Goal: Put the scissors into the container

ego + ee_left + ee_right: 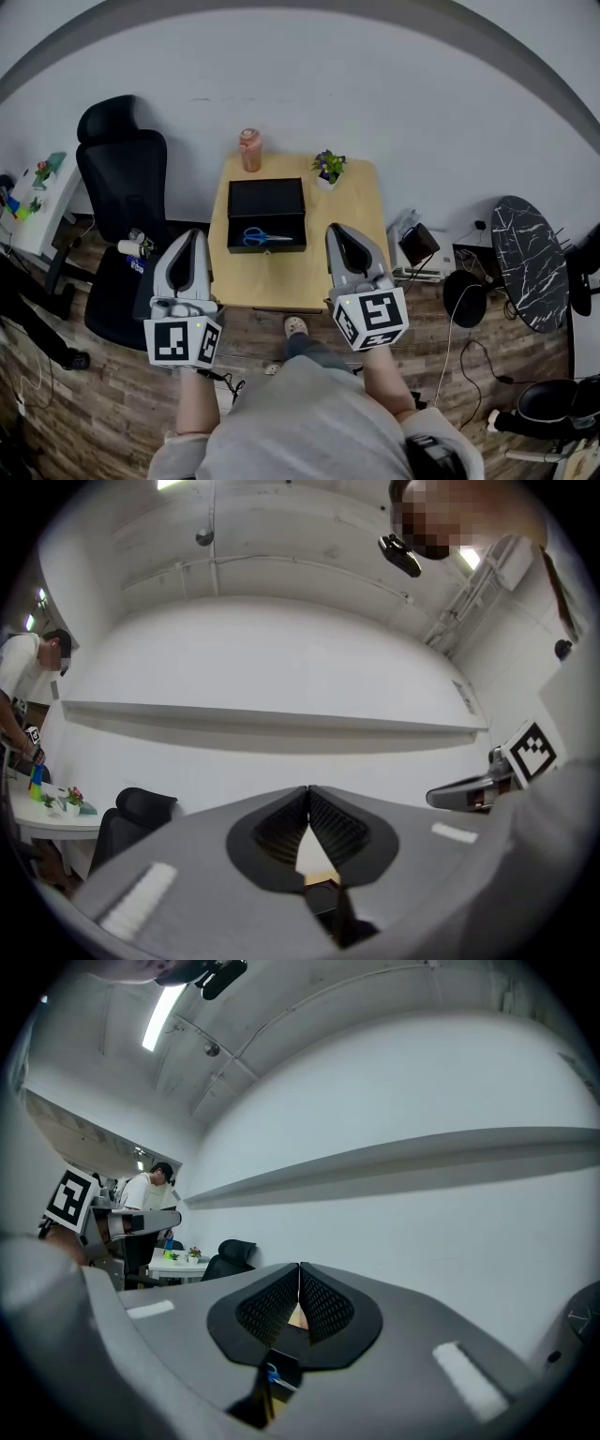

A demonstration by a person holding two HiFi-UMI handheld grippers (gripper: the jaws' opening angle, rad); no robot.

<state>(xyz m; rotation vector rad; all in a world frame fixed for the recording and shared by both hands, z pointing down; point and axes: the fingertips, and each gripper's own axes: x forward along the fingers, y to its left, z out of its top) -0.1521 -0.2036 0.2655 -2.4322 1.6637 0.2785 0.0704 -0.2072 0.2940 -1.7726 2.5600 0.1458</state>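
Note:
Blue-handled scissors (pixel 263 236) lie inside the black open container (pixel 267 201) on the small wooden table (pixel 349 255). My left gripper (pixel 192 241) is held off the table's near left corner, jaws shut with nothing between them. My right gripper (pixel 339 234) hovers over the table's near right part, right of the container, also shut and empty. In the left gripper view the pads (pixel 328 822) meet at the tip. The right gripper view shows its fingertips (pixel 321 1302) closed, with the scissors (pixel 273 1376) glimpsed below through the gap.
An orange bottle (pixel 249 150) and a small potted plant (pixel 328 167) stand at the table's far edge. A black office chair (pixel 122 178) sits left of the table. A round dark marble table (pixel 530 262) and bags lie to the right. A white wall runs behind.

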